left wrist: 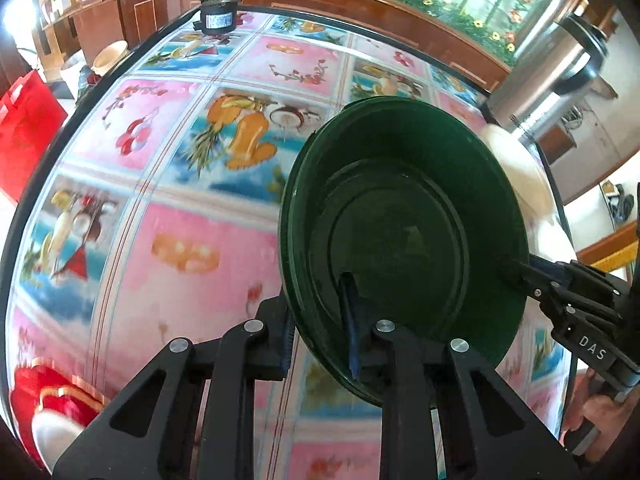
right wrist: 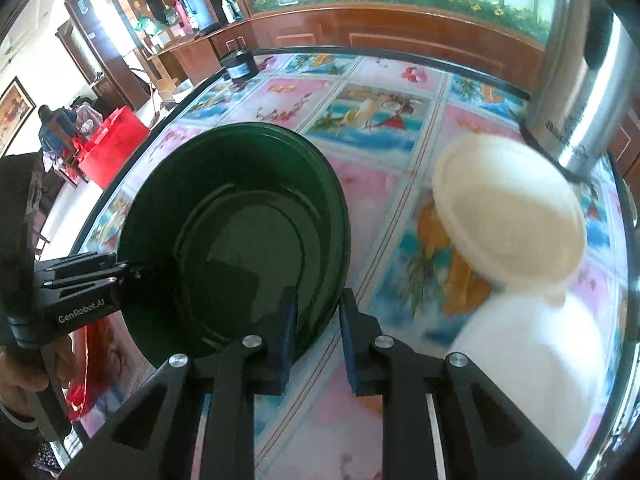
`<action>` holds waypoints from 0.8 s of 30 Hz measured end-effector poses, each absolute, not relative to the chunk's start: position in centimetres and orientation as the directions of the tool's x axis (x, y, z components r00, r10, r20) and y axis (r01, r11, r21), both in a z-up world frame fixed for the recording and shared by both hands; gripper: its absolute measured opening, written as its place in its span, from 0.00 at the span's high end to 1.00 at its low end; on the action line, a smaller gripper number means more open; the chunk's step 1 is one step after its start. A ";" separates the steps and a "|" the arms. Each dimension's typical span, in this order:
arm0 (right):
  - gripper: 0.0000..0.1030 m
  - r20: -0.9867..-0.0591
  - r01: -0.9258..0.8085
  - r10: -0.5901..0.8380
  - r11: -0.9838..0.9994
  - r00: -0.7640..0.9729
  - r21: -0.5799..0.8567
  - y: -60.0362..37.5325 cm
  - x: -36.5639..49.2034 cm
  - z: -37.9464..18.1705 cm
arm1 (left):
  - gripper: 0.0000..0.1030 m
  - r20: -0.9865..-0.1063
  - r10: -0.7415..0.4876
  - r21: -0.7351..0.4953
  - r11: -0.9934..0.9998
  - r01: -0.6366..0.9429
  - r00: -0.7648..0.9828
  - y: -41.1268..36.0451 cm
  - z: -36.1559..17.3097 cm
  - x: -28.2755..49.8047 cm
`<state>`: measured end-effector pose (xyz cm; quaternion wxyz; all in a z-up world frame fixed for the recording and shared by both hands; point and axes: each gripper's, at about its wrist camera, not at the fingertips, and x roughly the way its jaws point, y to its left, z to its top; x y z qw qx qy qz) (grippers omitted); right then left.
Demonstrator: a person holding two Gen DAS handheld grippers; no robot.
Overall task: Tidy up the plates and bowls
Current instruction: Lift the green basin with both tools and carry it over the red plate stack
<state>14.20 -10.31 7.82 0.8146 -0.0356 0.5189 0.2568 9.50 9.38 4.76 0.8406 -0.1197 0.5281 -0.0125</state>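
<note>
While both grippers are clamped on opposite rims of the dark green plate [left wrist: 404, 236], we judge the step in hand to be carrying it across the table toward a stacking place. Our left gripper [left wrist: 320, 344] has its jaws nearly closed, one finger inside the rim and one outside; our right gripper [right wrist: 318, 332] pinches the opposite rim in the same manner. The plate is tilted and appears held clear above the table [left wrist: 168, 216], over its right half as seen from the left wrist.

To do this well, we should keep the two hands moving together so the rim is neither twisted nor pulled out of a pinch, and bring the plate level before lowering it. A cream plate [right wrist: 508, 208] lies near the far right edge, with a white dish [right wrist: 528, 364] just beside it toward us; either may be the destination, which we cannot confirm.

The table carries a glossy fruit-patterned cloth under a dark rim. A steel kettle [right wrist: 580, 112] stands at the far right corner, a small black canister [right wrist: 239, 65] at the far edge, and a red bowl [left wrist: 52, 400] at the near left. Wooden cabinets and a red bag [left wrist: 28, 128] stand beyond.
</note>
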 end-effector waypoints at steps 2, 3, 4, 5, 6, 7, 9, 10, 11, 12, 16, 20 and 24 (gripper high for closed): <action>0.80 -0.863 -0.456 0.379 0.866 0.334 0.204 -10.4 12.8 7.9 | 0.81 -0.879 -0.132 -0.196 0.976 -0.094 0.458 9.1 4.9 8.0; 0.80 -0.863 -0.456 0.379 0.866 0.334 0.205 -10.5 12.1 7.9 | 0.81 -0.876 -0.128 -0.191 0.977 -0.090 0.465 9.0 5.0 7.3; 0.80 -0.863 -0.454 0.377 0.868 0.336 0.203 -10.5 11.4 7.8 | 0.81 -0.874 -0.129 -0.191 0.978 -0.086 0.469 8.8 5.0 6.5; 0.80 -0.864 -0.451 0.370 0.871 0.340 0.195 -10.5 10.7 7.8 | 0.81 -0.870 -0.131 -0.192 0.978 -0.081 0.475 8.7 5.1 5.7; 0.80 -0.866 -0.448 0.363 0.874 0.344 0.189 -10.6 10.0 7.8 | 0.81 -0.867 -0.131 -0.191 0.978 -0.078 0.482 8.6 5.1 5.2; 0.79 -0.866 -0.446 0.361 0.876 0.346 0.186 -10.7 9.3 7.8 | 0.81 -0.862 -0.129 -0.189 0.979 -0.074 0.490 8.4 5.3 4.5; 0.79 -0.863 -0.438 0.355 0.881 0.360 0.180 -11.0 7.7 8.0 | 0.81 -0.853 -0.119 -0.177 0.982 -0.066 0.508 8.1 5.5 3.2; 0.78 -0.860 -0.434 0.355 0.883 0.366 0.180 -11.1 6.9 8.1 | 0.81 -0.848 -0.112 -0.169 0.984 -0.064 0.518 7.9 5.6 2.7; 0.78 -0.856 -0.428 0.357 0.885 0.373 0.183 -11.3 6.3 8.3 | 0.81 -0.843 -0.108 -0.164 0.985 -0.061 0.527 7.8 5.7 2.1; 0.78 -0.855 -0.422 0.353 0.889 0.380 0.179 -11.4 5.6 8.3 | 0.81 -0.838 -0.109 -0.165 0.985 -0.058 0.534 7.7 5.8 1.7; 0.77 -0.850 -0.403 0.337 0.900 0.405 0.165 -11.4 3.5 8.4 | 0.81 -0.818 -0.098 -0.159 0.986 -0.058 0.567 7.5 6.2 -0.2; 0.77 -0.847 -0.388 0.322 0.909 0.423 0.152 -11.5 1.7 8.5 | 0.81 -0.804 -0.102 -0.162 0.985 -0.052 0.585 7.3 6.4 -1.9; 0.77 -0.838 -0.376 0.327 0.913 0.437 0.160 -12.1 0.1 9.0 | 0.81 -0.802 -0.122 -0.177 0.984 -0.038 0.584 7.3 6.6 -3.2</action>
